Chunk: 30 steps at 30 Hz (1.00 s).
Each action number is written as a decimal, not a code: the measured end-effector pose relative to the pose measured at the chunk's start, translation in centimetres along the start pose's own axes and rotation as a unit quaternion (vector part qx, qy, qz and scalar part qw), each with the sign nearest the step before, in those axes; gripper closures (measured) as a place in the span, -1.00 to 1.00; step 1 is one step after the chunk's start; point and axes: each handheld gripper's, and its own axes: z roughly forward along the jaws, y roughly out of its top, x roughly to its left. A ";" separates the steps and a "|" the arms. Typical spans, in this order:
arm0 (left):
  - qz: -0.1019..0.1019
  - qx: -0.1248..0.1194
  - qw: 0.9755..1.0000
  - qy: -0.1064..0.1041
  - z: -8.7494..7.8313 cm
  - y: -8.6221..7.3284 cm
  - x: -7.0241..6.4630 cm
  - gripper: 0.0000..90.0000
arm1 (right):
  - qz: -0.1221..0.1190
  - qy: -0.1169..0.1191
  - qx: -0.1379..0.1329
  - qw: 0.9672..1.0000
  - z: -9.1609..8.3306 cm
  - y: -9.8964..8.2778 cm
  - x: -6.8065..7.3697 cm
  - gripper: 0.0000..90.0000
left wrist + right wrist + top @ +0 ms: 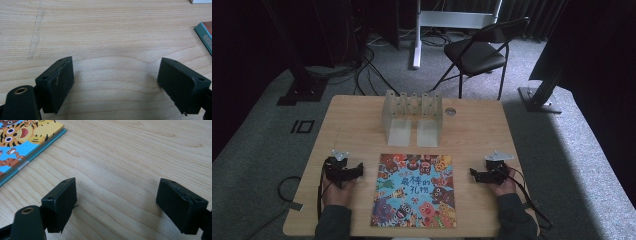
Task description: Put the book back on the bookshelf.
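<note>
1. Wooden table [342,125] nearest the person carries a picture book [415,190] lying flat and closed, front cover up, between the two hands and close to the near edge.
2. Left gripper [354,170] rests on the table just left of the book, jaws spread wide with bare wood between them; the right gripper [476,174] sits off the book's right side, jaws equally wide and holding nothing.
3. Its long axis runs from the near edge away toward the far side; the title reads upright from the person's seat, so the top of the cover points away.
4. Risk, as I judge it: the book is thin and flat on the wood, so a jaw may skate over the cover or push the book away instead of getting under an edge. Gripping one cover alone could let the pages flop open.
5. Farther back stands a clear slotted rack [412,117], well apart from the book; a book carried there tilted could knock it over.
</note>
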 end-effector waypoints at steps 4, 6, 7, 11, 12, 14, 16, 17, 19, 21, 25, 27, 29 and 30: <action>0.000 0.000 1.000 0.000 0.0 0.0 0.0 -0.69 | 0.000 0.000 0.000 1.000 0.0 0.0 0.0 -0.63; 0.000 0.000 1.000 0.000 0.0 0.0 0.0 -0.69 | 0.000 0.000 0.000 1.000 0.0 0.0 0.0 -0.63; 0.000 0.000 1.000 0.000 0.0 0.0 0.0 -0.69 | 0.000 0.000 0.000 1.000 0.0 0.0 0.0 -0.63; 0.000 0.000 1.000 0.000 0.0 0.0 0.0 -0.69 | -0.003 0.003 0.001 1.000 0.0 0.0 0.0 -0.65; 0.000 0.000 1.000 0.000 0.0 0.0 0.0 -0.69 | -0.004 0.004 0.002 1.000 0.1 0.0 0.1 -0.69; 0.000 0.000 1.000 0.000 0.0 0.0 0.0 -0.69 | -0.004 0.004 0.002 1.000 0.1 0.0 0.1 -0.69; 0.000 0.000 1.000 0.000 0.0 0.0 0.0 -0.69 | -0.004 0.004 0.002 1.000 0.1 0.0 0.1 -0.69; 0.000 0.000 1.000 0.000 0.0 0.0 0.0 -0.69 | -0.004 0.004 0.002 1.000 0.1 0.0 0.1 -0.69; 0.000 0.000 1.000 0.000 0.0 0.0 0.0 -0.69 | -0.005 0.005 0.002 1.000 0.1 0.0 0.0 -0.69; 0.000 0.000 1.000 0.000 0.0 0.0 0.0 -0.69 | -0.005 0.005 0.002 1.000 0.1 0.0 0.0 -0.69; 0.000 0.000 1.000 0.000 0.0 0.0 0.0 -0.69 | -0.007 0.006 0.002 1.000 0.1 0.0 0.0 -0.69; 0.000 0.000 1.000 0.000 0.0 0.0 0.0 -0.69 | -0.007 0.006 0.002 1.000 0.1 0.0 0.0 -0.69; 0.000 0.000 1.000 0.000 0.0 0.0 0.0 -0.69 | -0.007 0.007 0.002 1.000 0.1 0.0 0.0 -0.69; 0.000 0.000 1.000 0.000 0.0 0.0 0.0 -0.69 | -0.006 0.006 0.002 1.000 0.0 0.0 -0.1 -0.67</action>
